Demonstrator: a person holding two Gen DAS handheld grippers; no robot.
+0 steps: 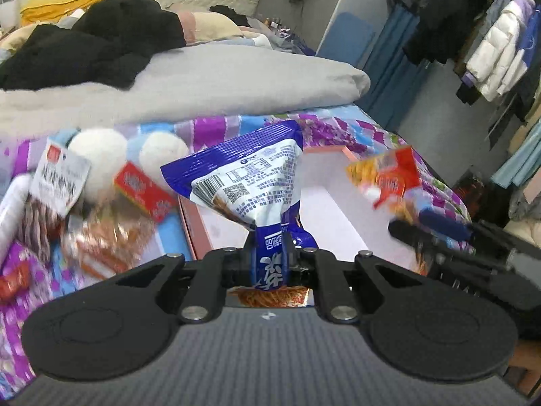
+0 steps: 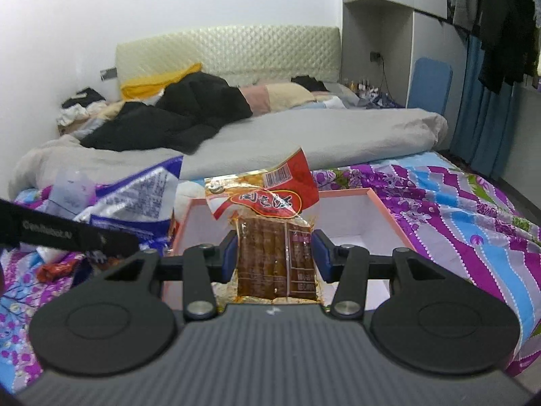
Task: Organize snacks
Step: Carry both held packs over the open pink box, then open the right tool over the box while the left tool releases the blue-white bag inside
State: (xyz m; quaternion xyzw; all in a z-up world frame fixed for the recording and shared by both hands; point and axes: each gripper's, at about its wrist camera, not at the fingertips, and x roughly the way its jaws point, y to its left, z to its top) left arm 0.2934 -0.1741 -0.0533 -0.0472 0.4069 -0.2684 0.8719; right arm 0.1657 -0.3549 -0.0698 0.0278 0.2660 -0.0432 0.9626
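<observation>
- Presently, the left gripper (image 1: 268, 253) is clenched on the lower end of a blue-and-white snack bag (image 1: 243, 182); the bag stands upright above its fingers, over the near-left part of the box.
- The right gripper (image 2: 274, 257) grasps a clear pack of brown snack strips with a red label (image 2: 270, 230), its blue pads (image 2: 230, 258) pressing both side edges; the pack is upright, above the near wall of the box.
- A pink-rimmed box with a white interior (image 2: 389, 209) lies open on the bed, on the purple, blue and white patterned sheet (image 2: 456, 209).
- Loose snack packets (image 1: 142, 191) lie on the sheet beside the left wall of the box; the left wrist view shows them blurred.
- A white plush item (image 1: 98, 155) sits just behind those packets.
- A grey duvet (image 2: 321, 135) covers the bed beyond the box, with dark clothing (image 2: 175, 118) heaped toward the headboard.
</observation>
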